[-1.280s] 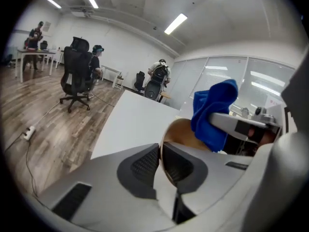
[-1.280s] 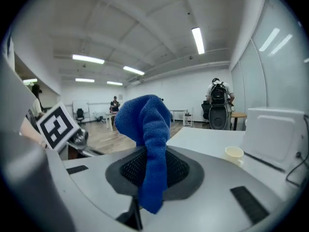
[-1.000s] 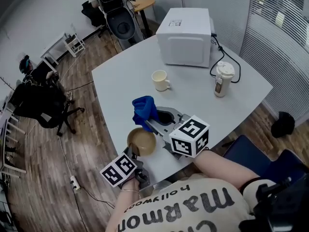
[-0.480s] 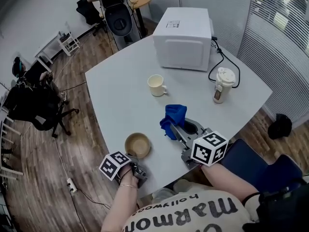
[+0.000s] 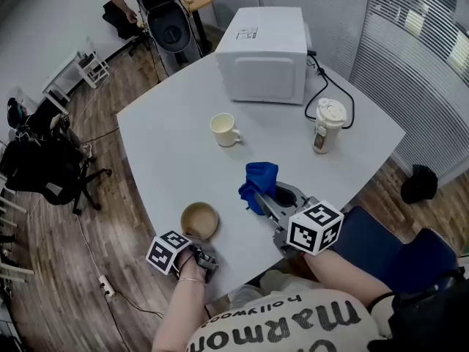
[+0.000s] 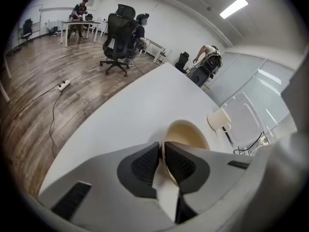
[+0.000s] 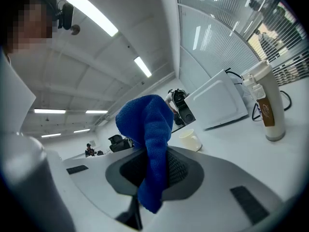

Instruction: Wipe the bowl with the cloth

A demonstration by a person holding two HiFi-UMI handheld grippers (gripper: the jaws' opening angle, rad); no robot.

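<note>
Bowl stands upright on the desk, close to its near edge. Left gripper: jaws opening, with the bowl's near rim between them, one pad outside the wall and one inside. Right gripper: jaws pinching the blue cloth, which bunches up above them. Cloth lies to the right of the bowl, apart from it.

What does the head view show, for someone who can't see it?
From above, a person at a white table holds a blue cloth pinched in the right hand-held gripper, while the left hand-held gripper is opening its jaws around the rim of a tan bowl. A mug, a lidded cup and a white microwave stand farther back.
</note>
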